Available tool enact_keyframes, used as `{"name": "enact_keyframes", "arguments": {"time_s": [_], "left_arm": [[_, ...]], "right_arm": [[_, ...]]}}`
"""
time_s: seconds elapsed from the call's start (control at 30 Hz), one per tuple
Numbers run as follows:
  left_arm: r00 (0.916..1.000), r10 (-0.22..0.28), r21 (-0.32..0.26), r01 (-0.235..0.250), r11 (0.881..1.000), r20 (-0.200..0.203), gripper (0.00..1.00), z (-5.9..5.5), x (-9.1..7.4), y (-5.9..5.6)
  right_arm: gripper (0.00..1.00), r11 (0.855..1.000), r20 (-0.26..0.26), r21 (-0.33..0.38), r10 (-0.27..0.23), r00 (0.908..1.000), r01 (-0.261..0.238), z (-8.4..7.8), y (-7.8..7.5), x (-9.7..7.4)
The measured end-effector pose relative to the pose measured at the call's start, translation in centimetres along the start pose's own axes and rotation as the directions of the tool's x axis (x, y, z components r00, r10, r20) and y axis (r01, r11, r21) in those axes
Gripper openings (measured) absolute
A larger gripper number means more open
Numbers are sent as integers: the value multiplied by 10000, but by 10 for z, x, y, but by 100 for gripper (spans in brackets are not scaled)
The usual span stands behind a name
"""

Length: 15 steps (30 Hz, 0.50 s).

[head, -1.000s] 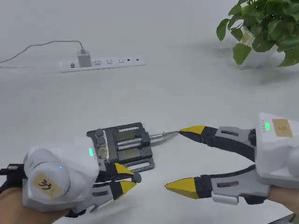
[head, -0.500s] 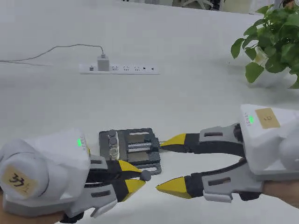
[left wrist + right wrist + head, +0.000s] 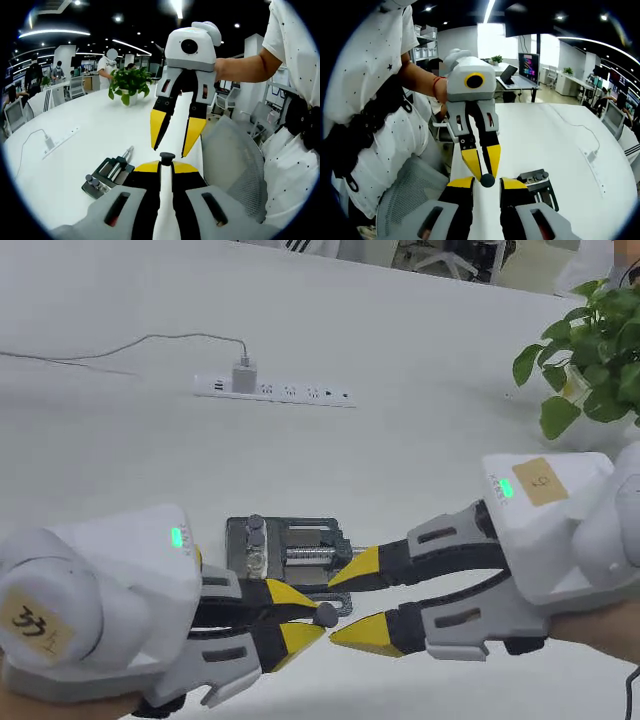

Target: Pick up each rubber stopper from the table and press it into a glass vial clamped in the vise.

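We've got the rubber stopper [image 3: 326,614], small and dark, pinched at the yellow tips of the left gripper [image 3: 318,620], just off the near right corner of the vise [image 3: 300,545]. The right gripper [image 3: 333,611] faces it head-on with its jaws parted. In the right gripper view the stopper sits between those two tips with a sliver of daylight on either side. Behind them the vise lies flat on the white table [image 3: 420,440], and its vials [image 3: 256,538] stand in a short row at its left end, two of them capped in grey as far as we can tell. From the head view the right gripper's upper jaw crosses in front of the vise's screw end. Beyond the vise, open white tabletop runs to the power strip [image 3: 290,392], where a charger [image 3: 243,378] is plugged in and its cable [image 3: 120,345] trails off left. A potted plant [image 3: 590,360] sits far right, well apart from the work. In the left gripper view a mesh chair [image 3: 235,160] stands at the table's near edge by the person's dotted shirt. Compared with a second ago, the right gripper has swung in from well out to the right, and its tips now bracket the stopper where half a second back they were just short of it.
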<state>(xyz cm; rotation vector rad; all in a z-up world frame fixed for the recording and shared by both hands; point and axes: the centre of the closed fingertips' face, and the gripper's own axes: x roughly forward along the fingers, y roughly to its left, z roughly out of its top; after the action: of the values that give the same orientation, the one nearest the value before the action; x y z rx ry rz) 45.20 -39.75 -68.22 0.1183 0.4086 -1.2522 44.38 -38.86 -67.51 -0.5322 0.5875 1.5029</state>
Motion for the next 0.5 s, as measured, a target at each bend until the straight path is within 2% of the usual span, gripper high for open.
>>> {"name": "enact_keyframes", "arguments": {"time_s": [0.1,0.5], "left_arm": [[10000,-18,26,18,10000,26,4,1,-1,-1],[9997,-216,277,214,9994,65,4,4,-5,-4]], "right_arm": [[11,9999,-97,-62,132,9999,-132,0,2,1],[8,9994,-224,-157,298,9993,-301,3,5,1]]}}
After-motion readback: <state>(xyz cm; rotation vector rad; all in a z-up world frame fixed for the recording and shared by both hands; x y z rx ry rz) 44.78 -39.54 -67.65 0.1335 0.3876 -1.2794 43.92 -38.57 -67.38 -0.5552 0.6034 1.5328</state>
